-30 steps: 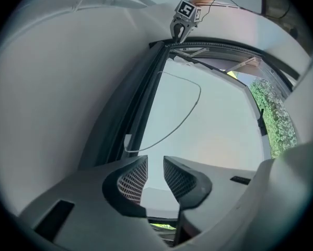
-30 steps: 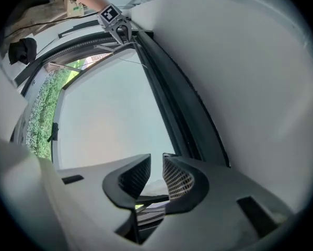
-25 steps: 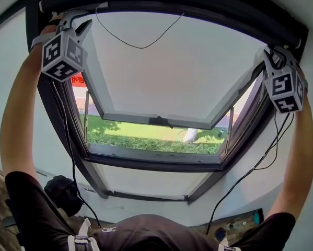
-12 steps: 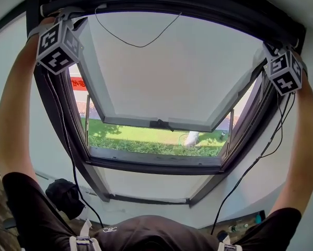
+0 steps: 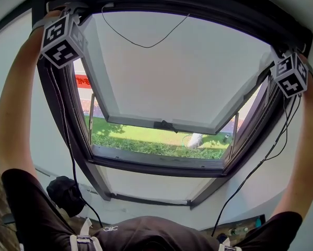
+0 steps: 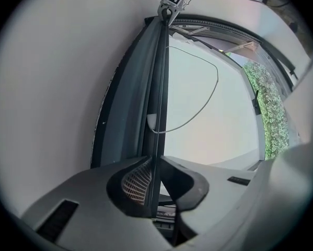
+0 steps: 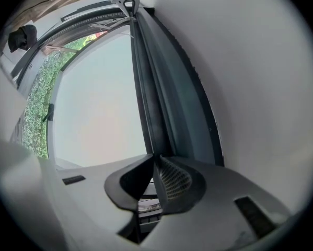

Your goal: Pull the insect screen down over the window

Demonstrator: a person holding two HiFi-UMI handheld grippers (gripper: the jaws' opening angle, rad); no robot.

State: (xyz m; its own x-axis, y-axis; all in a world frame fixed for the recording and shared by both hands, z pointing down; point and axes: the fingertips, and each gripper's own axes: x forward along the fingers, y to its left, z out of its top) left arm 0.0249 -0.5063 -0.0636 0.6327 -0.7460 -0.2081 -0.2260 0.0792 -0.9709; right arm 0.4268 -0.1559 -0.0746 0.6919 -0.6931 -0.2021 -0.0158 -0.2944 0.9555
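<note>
With the screen's pull bar [image 6: 161, 88] still at the top of the window [image 5: 156, 167], the left gripper [image 6: 155, 166] and right gripper [image 7: 155, 163], having just been closing, pinched its ends, so the pull probably needed both sides drawn down evenly.

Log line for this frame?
phase: grasp | left claw: just closing, on bar | right claw: just closing, on bar | window: uncovered

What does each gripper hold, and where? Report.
Jaws just closed: left gripper pinches the insect screen's pull bar at its left end, right gripper at its right end.
</note>
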